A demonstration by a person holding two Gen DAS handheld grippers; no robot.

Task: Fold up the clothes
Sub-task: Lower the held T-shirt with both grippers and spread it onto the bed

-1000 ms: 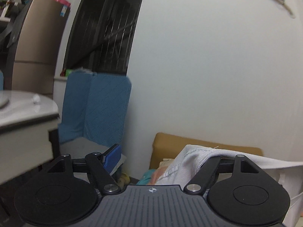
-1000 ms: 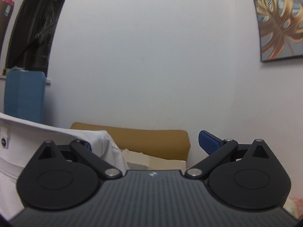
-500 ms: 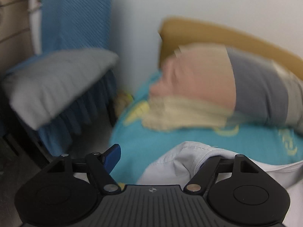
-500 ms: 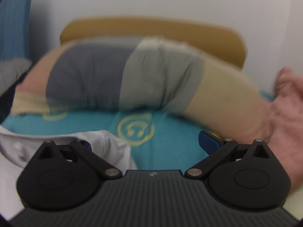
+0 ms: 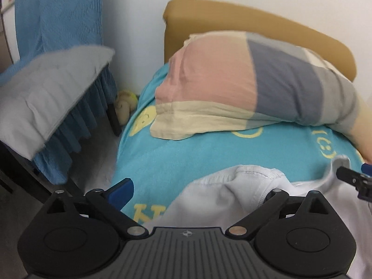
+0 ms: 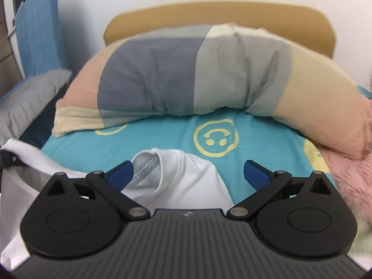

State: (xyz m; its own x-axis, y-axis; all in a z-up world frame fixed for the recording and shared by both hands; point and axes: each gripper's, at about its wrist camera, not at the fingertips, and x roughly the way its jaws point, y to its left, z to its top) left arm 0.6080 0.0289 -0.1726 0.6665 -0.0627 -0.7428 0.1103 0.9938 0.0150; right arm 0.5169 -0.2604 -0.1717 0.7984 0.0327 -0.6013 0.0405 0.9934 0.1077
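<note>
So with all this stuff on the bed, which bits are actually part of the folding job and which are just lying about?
Part of the job:
- white cotton T-shirt
- left gripper, open
- right gripper, open

Just lying about:
- long colour-block patchwork pillow
- turquoise bedsheet with yellow smiley faces
- tan padded headboard
- grey cushion
- fluffy pink blanket

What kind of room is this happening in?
Most likely a bedroom. There is a bed with a tan headboard, a long patchwork pillow and a teal smiley-print sheet, with a white garment spread on it.
</note>
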